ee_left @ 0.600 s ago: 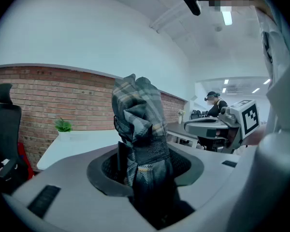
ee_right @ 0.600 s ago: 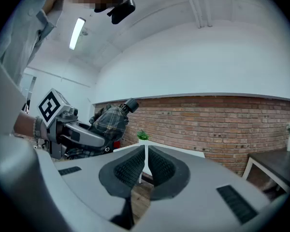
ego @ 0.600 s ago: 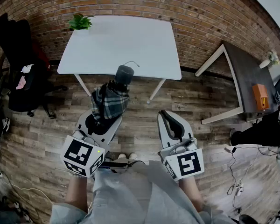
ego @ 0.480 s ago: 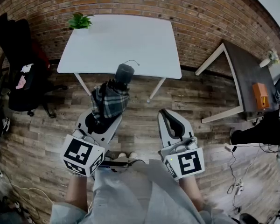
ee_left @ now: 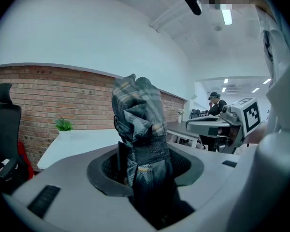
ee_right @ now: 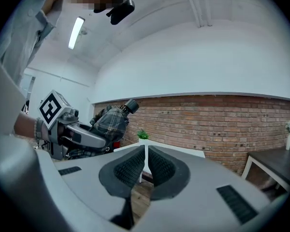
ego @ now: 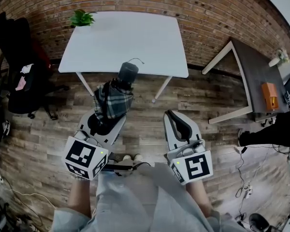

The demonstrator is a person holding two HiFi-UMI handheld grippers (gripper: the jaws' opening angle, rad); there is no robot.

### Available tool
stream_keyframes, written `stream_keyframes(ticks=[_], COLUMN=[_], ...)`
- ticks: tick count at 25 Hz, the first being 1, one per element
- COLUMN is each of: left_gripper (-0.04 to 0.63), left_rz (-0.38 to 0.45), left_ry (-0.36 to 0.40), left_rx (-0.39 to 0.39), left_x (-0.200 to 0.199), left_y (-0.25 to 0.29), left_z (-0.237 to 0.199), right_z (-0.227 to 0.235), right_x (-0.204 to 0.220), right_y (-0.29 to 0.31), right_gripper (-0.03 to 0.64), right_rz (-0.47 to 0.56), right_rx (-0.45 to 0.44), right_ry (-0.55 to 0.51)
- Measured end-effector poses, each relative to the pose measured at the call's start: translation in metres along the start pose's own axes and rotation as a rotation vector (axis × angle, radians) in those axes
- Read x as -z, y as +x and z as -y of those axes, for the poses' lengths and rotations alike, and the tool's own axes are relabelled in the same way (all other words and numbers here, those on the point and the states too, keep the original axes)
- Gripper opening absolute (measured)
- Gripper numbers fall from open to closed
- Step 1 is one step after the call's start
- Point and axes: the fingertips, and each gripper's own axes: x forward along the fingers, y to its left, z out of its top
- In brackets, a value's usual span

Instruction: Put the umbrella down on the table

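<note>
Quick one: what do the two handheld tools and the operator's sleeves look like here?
Both alike: the left tool and right tool have pale grey moulded shells, with black ribbed pads lining the jaws. Each carries a white cube with black square markers at the rear, with a small green light on it. The sleeves are light grey.

In the left gripper view the umbrella (ee_left: 137, 115) hides its own handle, and its lower end is buried between the jaws of the left gripper (ee_left: 147, 156). The white table (ego: 125, 37) covers its far legs; only 2 show. The orange thing (ego: 269, 96) on the dark table (ego: 251, 76) is too small to identify. The black chair (ego: 19, 57) is cropped at left
</note>
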Motion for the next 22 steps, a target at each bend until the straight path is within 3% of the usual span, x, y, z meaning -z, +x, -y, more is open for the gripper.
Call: stream_keyframes(ticks=[22], left_gripper=[0.218], left_rz=[0.040], left_ry=[0.035], left_rx=[0.027], left_x=[0.006], left_y=[-0.039], left_z=[0.003], right_z=[-0.033], right_x=[0.005], right_y=[-0.024], right_gripper=[0.051], right_rz=[0.006], right_rx=[0.077], right_ry=[-0.025])
